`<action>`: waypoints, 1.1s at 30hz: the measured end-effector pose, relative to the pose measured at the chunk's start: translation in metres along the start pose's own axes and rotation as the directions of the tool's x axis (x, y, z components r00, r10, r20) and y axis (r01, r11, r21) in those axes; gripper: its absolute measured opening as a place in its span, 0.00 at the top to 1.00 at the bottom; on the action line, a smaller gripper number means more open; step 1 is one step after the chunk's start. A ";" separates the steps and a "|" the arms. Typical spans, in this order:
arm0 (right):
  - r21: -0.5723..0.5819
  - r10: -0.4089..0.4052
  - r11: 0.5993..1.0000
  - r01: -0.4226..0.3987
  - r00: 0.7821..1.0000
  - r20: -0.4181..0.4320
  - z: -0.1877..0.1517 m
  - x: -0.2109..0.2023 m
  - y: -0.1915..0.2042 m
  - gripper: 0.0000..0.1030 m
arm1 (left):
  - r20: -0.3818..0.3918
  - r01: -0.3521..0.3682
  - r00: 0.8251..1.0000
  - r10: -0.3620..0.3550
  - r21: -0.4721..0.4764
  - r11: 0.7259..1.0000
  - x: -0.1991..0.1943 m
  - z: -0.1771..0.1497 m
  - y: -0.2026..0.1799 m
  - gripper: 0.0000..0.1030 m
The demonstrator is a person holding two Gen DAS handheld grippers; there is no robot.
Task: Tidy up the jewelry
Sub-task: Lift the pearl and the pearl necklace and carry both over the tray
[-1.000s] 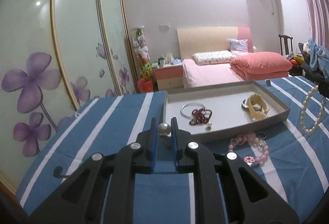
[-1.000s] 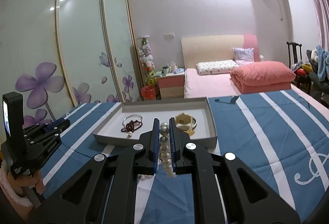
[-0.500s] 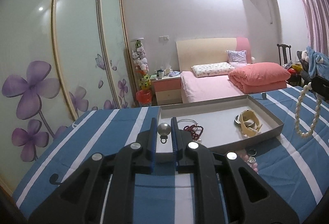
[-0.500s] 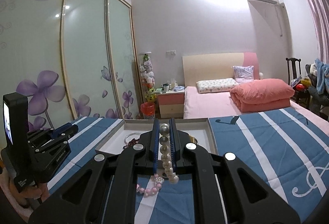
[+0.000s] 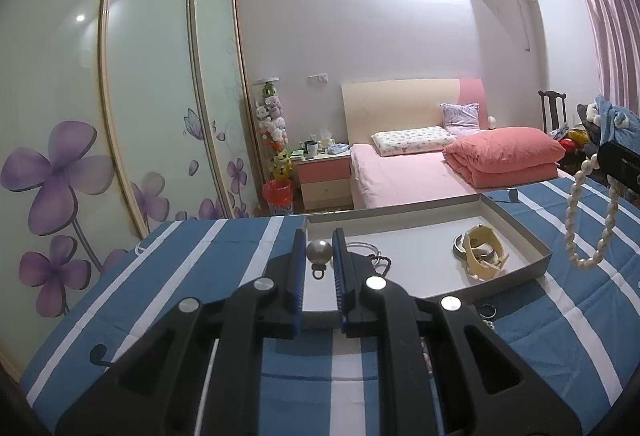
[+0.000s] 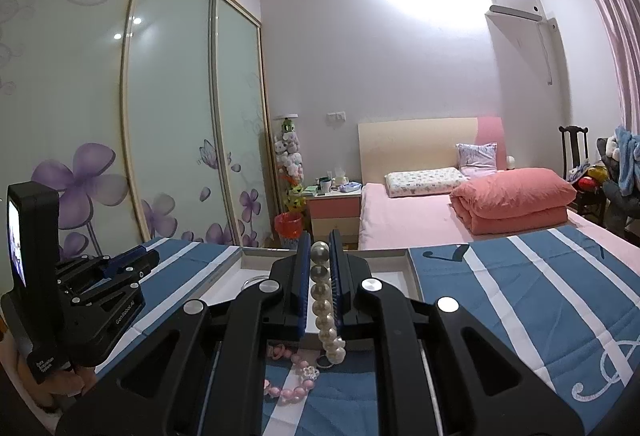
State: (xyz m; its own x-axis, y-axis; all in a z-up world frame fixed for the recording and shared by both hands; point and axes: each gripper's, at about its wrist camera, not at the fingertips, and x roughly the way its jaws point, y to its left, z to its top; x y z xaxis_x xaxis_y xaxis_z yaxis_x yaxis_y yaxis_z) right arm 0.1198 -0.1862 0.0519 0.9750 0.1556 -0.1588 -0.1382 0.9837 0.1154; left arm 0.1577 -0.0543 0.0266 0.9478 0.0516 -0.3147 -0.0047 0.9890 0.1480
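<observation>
Left claw (image 5: 318,256) pinches a silver bead pendant (image 5: 319,252), tray (image 5: 516,232) lying at two o'clock; right claw (image 6: 319,268) clamps the pearl necklace (image 6: 326,310) (strand dangling), tray just ahead at twelve, arguably nearer.

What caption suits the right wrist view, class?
Right gripper shut on a pearl necklace above the striped bedspread, grey tray just beyond.
</observation>
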 end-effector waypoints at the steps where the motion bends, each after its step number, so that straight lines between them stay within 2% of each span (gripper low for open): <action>1: 0.000 0.000 1.000 0.000 1.000 0.001 0.000 0.000 0.000 0.90 | 0.000 0.000 1.000 0.000 0.001 1.000 0.000 0.000 0.000 0.86; 20: -0.006 -0.006 1.000 0.006 1.000 0.019 0.005 0.007 -0.001 0.90 | 0.010 0.000 1.000 0.000 0.003 1.000 0.008 0.009 -0.004 0.86; 33: 0.007 -0.006 1.000 0.006 1.000 0.007 0.005 0.039 -0.008 0.90 | 0.020 -0.004 1.000 0.004 -0.016 1.000 0.046 0.023 -0.008 0.86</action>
State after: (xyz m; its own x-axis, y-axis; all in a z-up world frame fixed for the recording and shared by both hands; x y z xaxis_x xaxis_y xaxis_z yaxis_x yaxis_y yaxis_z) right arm 0.1602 -0.1884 0.0496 0.9771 0.1486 -0.1524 -0.1307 0.9840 0.1213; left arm 0.2086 -0.0627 0.0323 0.9538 0.0533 -0.2956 -0.0138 0.9909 0.1341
